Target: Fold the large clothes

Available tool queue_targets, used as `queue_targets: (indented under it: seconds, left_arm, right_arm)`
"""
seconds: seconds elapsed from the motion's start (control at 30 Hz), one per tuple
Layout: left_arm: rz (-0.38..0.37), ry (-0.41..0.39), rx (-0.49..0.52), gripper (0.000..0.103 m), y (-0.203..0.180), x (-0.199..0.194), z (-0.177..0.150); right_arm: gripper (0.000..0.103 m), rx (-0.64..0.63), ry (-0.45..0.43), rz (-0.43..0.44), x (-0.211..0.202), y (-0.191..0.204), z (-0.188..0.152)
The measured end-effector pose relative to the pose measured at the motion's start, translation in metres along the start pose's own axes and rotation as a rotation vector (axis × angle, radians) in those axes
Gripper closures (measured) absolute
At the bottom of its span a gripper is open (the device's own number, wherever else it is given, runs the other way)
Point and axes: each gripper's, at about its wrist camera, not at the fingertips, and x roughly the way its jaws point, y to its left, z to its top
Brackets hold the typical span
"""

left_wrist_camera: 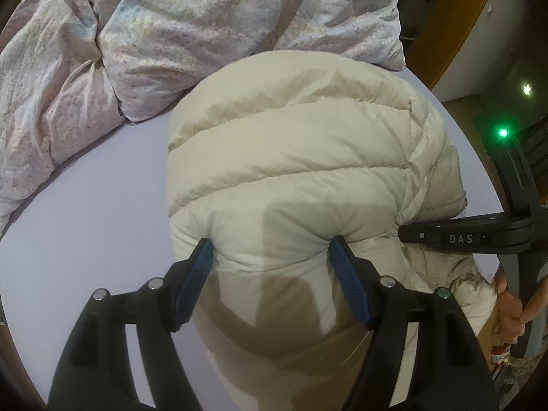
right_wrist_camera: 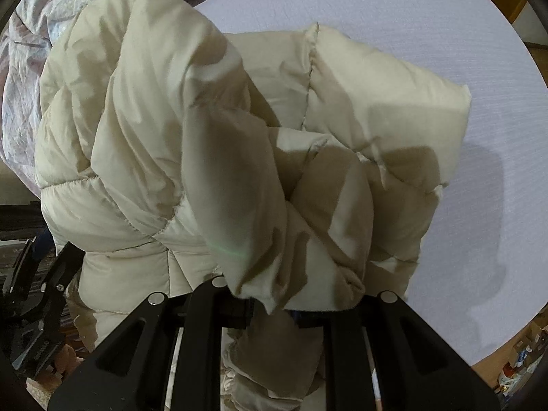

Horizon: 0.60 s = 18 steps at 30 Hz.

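Between the blue pads of the left tool [left_wrist_camera: 270,267] bulges a thick quilted roll of the cream puffer jacket [left_wrist_camera: 301,171]; the pads [left_wrist_camera: 195,281] stand wide apart and press into the padding on both sides, so I read it as a broad grip on the jacket's near edge rather than empty open jaws. To its right, the right tool [left_wrist_camera: 441,238] reaches in sideways and disappears into the jacket's seam, with a hand [left_wrist_camera: 513,304] on its handle. From its own camera the right tool [right_wrist_camera: 270,308] is nearly closed, its tips buried under a pinched bunch of the jacket [right_wrist_camera: 239,171], which it grips; the fabric rises in a tall hump in front of it, with a square padded flap [right_wrist_camera: 387,102] sticking out to the right.

The jacket lies on the lilac bed sheet [left_wrist_camera: 102,205], its near part hanging over the mattress edge toward the person. Beyond it sits a crumpled floral duvet [left_wrist_camera: 154,34], touching the jacket's far end.

The step in hand looks like carrying the near edge up and over for a fold. To do it well, both tools should move together at even height so the bulky padding does not twist, keep the wide left grip firm since slick puffy fabric can squirm out, and lay the edge down short of the duvet, then flatten trapped air before letting go.
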Motion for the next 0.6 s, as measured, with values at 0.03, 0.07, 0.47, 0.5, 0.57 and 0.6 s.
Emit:
queue_targets:
  seconds: [0.03, 0.07, 0.47, 0.5, 0.57, 0.6]
  left_arm:
    - [0.001, 0.004, 0.0, 0.032, 0.0, 0.002, 0.0]
    - [0.0, 0.006, 0.0, 0.031, 0.0, 0.003, 0.0]
    - [-0.003, 0.053, -0.01, 0.029, 0.001, 0.023, 0.002]
    - [-0.004, 0.055, -0.011, 0.029, 0.001, 0.024, 0.002]
    - [-0.006, 0.057, -0.01, 0.029, 0.001, 0.027, 0.002]
    - [-0.007, 0.057, -0.011, 0.029, 0.001, 0.028, 0.002]
  right_arm:
    - [0.088, 0.001, 0.001, 0.001, 0.001, -0.001, 0.002]
    - [0.088, 0.001, 0.002, 0.001, 0.001, -0.001, 0.004]
    - [0.088, -0.011, -0.006, -0.01, 0.004, -0.004, 0.014]
    - [0.088, -0.012, -0.009, -0.011, 0.004, -0.004, 0.014]
    - [0.088, -0.015, -0.018, -0.012, 0.005, -0.005, 0.013]
    - [0.088, -0.017, -0.024, -0.012, 0.004, -0.006, 0.013]
